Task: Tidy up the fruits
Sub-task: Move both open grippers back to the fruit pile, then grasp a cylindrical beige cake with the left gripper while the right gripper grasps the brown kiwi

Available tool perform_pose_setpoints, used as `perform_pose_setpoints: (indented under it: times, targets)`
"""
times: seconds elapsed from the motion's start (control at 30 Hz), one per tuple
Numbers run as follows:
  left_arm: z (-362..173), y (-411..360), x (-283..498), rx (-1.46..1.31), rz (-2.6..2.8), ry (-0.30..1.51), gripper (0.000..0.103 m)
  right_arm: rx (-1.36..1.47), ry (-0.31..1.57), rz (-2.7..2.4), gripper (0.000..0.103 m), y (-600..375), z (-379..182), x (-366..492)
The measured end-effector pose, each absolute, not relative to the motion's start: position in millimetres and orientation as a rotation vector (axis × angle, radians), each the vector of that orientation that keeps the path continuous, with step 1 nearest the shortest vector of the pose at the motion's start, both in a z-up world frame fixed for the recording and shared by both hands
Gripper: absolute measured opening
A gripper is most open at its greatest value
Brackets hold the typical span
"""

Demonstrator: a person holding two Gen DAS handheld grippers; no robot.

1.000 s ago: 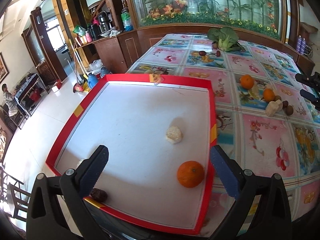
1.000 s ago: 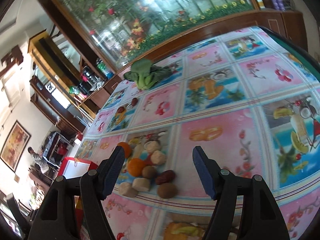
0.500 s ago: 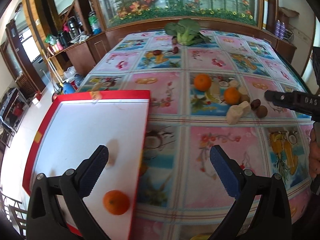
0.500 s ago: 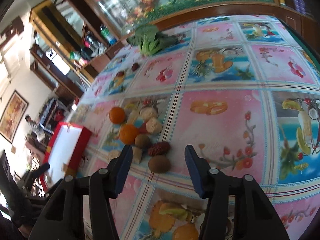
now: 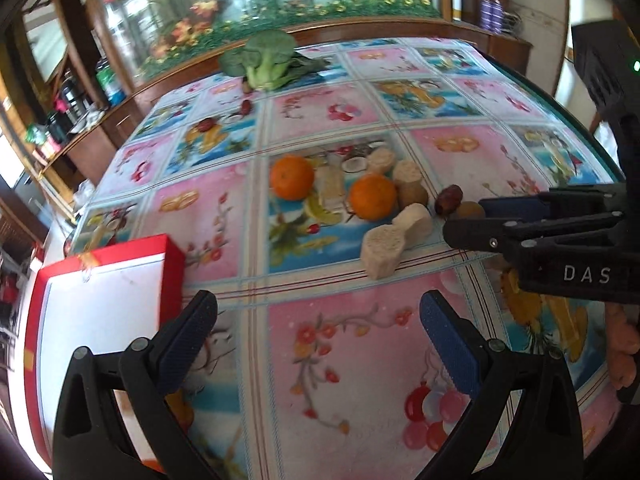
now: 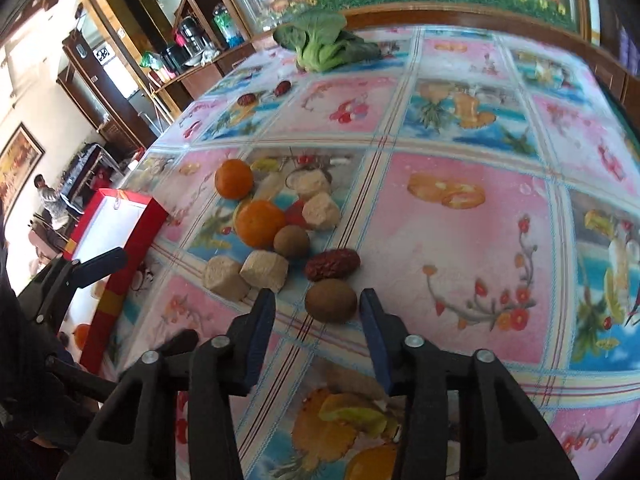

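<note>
The red tray (image 5: 104,276) at lower left holds an orange (image 6: 82,335). The right gripper (image 6: 318,306), jaws just closing, brackets a kiwi (image 6: 331,301) without touching. The left gripper (image 5: 318,320) is wide open, empty.

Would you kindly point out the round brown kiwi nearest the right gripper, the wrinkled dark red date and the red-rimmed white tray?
Round brown kiwi (image 6: 330,300), right wrist view, centre of skin.
Wrinkled dark red date (image 6: 332,264), right wrist view, middle.
Red-rimmed white tray (image 6: 138,240), right wrist view, red side wall.
</note>
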State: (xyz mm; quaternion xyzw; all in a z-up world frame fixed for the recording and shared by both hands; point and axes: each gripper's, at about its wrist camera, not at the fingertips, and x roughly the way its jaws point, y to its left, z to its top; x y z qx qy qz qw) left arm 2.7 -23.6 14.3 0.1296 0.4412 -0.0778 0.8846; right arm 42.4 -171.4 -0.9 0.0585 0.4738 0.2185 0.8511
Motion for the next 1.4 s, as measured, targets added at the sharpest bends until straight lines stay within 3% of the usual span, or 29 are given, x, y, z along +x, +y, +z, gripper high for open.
perform_pose_setpoints:
  times: [0.2,0.33,0.77,0.83,0.93,1.4]
  targets:
    - [7.5,-32.5,18.3,0.276,-0.200,0.929,0.097,0.099,0.987,0.447,0.026,-168.6,-1.9,43.1]
    - [4.1,-32.5,32.0,0.238,-0.228,0.956,0.079,0.111,0.984,0.449,0.026,-169.9,-2.1,44.4]
    - [0.1,-38.6,40.2,0.163,-0.300,0.971,0.049,0.221,0.967,0.409,0.026,-189.2,1.2,48.7]
    - [1.0,-39.3,39.6,0.156,-0.304,0.968,0.036,0.238,0.954,0.406,0.026,-192.2,3.1,48.4]
    - [1.8,-40.0,39.2,0.144,-0.312,0.969,0.028,0.264,0.934,0.401,0.026,-196.3,6.0,48.4]
    - [27.0,-20.5,11.3,0.036,-0.303,0.922,0.027,0.340,0.930,0.417,0.026,-207.4,4.3,52.8]
